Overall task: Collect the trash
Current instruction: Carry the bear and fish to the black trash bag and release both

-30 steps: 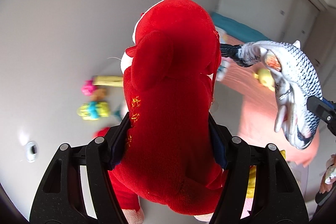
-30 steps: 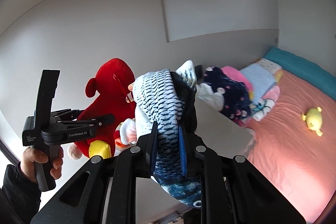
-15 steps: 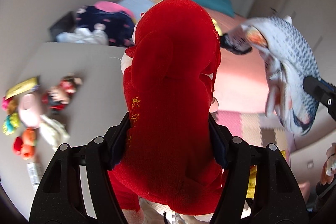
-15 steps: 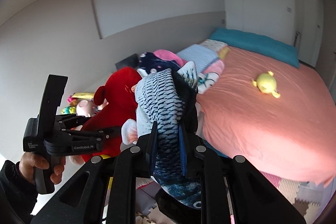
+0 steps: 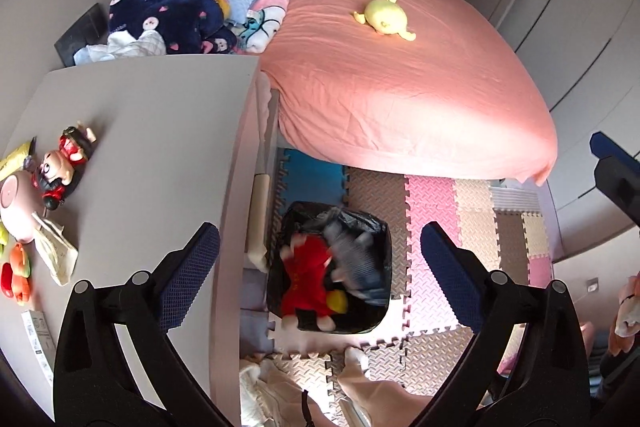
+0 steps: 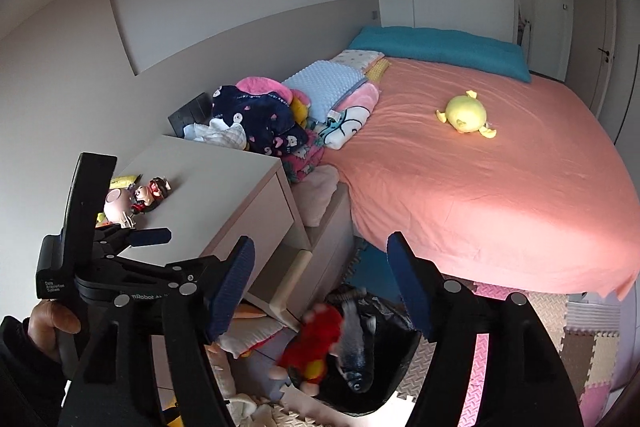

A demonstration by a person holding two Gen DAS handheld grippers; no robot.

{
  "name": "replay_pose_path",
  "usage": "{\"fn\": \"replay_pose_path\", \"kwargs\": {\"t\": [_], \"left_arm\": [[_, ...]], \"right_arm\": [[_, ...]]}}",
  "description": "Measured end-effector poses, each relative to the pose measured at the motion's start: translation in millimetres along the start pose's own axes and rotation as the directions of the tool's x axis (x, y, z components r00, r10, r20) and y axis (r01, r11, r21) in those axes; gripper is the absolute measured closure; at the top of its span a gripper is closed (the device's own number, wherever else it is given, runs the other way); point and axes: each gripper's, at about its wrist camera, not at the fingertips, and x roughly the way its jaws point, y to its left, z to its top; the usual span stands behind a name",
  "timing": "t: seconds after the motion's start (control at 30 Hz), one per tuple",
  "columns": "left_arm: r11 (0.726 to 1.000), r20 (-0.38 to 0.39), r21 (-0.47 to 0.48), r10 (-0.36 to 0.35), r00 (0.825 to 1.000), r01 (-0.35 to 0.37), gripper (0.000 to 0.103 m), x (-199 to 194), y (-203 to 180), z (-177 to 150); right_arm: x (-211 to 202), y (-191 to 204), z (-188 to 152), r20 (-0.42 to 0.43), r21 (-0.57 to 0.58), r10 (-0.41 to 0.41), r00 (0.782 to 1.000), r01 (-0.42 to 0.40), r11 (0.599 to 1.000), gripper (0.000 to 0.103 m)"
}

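Now both my tongs hang released: the left gripper (image 5: 320,259) and the right gripper (image 6: 320,275) each have their blue-padded jaws spread wide with nothing between them. Below them, the red plush toy (image 5: 306,273) and the grey fish plush (image 5: 354,261) sit blurred inside the black-lined trash bin (image 5: 382,311), which stands on the foam floor mat (image 5: 436,211) just beside the nightstand (image 5: 160,131). Along the nightstand's left edge I see a small doll (image 5: 60,163), a pink round toy (image 5: 18,205) and other bits. A yellow plush (image 5: 386,17) lies on the bed (image 5: 400,99), well apart from the bin.
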Motion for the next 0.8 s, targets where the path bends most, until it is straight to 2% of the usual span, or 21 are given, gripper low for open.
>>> {"fn": "replay_pose_path", "kwargs": {"t": [0.2,0.5,0.7,0.8], "left_arm": [[0.998,0.005,-0.067,0.008,1.0,-0.008,0.006,-10,19,-13],[0.984,0.029,-0.163,0.082,0.996,-0.076,0.006,-36,61,-39],[0.951,0.031,-0.271,0.164,0.986,-0.15,0.006,-59,105,-73],[0.925,0.026,-0.331,0.208,0.978,-0.188,0.006,-71,129,-94]], "right_arm": [[5,10,0,-0.016,0.007,0.05,0.999,-0.049,0.999,0.033],[22,58,0,-0.044,-0.058,0.172,0.984,-0.174,0.983,0.033],[35,104,-6,-0.082,-0.131,0.261,0.962,-0.27,0.954,0.033],[45,132,-12,-0.11,-0.194,0.264,0.958,-0.281,0.94,0.033]]}}
